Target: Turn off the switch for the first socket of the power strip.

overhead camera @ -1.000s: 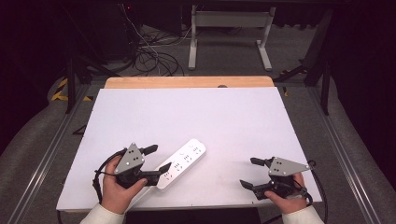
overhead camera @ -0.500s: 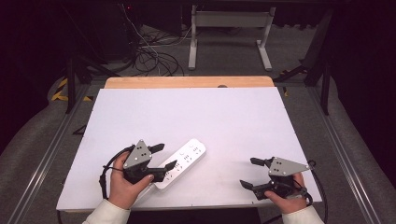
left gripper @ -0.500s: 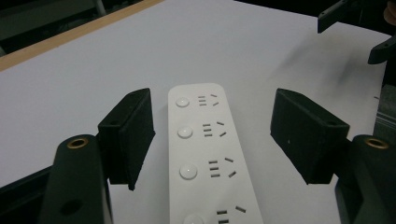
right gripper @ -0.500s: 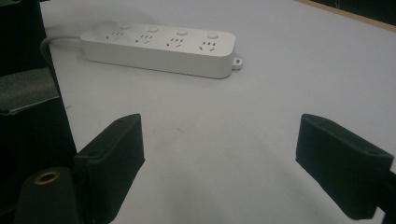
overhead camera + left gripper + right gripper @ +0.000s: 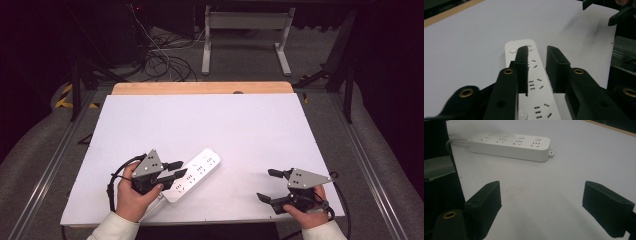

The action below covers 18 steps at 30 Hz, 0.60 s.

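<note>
A white power strip lies slantwise on the white table, near the front left. My left gripper hovers over the strip's near end. Its jaws have just been closing and now stand a narrow gap apart. In the left gripper view the strip runs beneath the left gripper; its socket face shows through the gap and nothing is pinched. My right gripper rests at the front right, jaws wide apart and empty. In the right gripper view the strip lies well beyond the right gripper.
The strip's white cable leads off its end near the left hand. A wooden edge borders the table's far side. Beyond it are floor cables and a metal desk frame. Metal rails run along both table sides.
The left gripper's jaws have narrowed from wide to a small gap above the power strip, and the hand has shifted slightly. The right gripper and the strip have stayed put.
</note>
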Available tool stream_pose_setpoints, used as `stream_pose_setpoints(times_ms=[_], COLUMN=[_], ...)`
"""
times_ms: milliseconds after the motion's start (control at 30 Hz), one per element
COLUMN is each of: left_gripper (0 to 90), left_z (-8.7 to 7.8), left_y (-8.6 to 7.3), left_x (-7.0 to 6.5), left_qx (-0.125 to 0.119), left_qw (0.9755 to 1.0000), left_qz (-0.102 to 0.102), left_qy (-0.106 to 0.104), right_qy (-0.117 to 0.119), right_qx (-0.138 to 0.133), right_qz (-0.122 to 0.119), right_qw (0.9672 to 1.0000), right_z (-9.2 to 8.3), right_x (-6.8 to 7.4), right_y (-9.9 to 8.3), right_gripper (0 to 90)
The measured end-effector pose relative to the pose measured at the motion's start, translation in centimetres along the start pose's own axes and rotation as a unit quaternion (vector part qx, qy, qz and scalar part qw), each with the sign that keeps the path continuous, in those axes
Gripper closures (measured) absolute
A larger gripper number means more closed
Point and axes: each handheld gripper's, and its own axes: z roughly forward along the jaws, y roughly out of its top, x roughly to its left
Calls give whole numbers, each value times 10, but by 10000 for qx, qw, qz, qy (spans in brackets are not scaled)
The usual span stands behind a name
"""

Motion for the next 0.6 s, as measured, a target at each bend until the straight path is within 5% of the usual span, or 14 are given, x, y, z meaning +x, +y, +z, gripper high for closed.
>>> stream_pose_setpoints(times_ms=[133, 367, 600], left_gripper=[900, 900, 900], left_z=[-1, 2, 8], left_y=[2, 5, 5], left_x=[0, 1, 3], left_qx=[210, 568, 1138], left_qw=[9997, 9983, 9934], left_qz=[1, -37, -73], left_qy=[-88, -109, -112], right_qy=[14, 20, 18], right_qx=[6, 12, 20], right_qz=[17, 20, 22], right_qw=[10000, 10000, 10000], right_z=[0, 0, 0], right_x=[0, 0, 0], right_y=[0, 0, -1], right_gripper=[159, 161, 162])
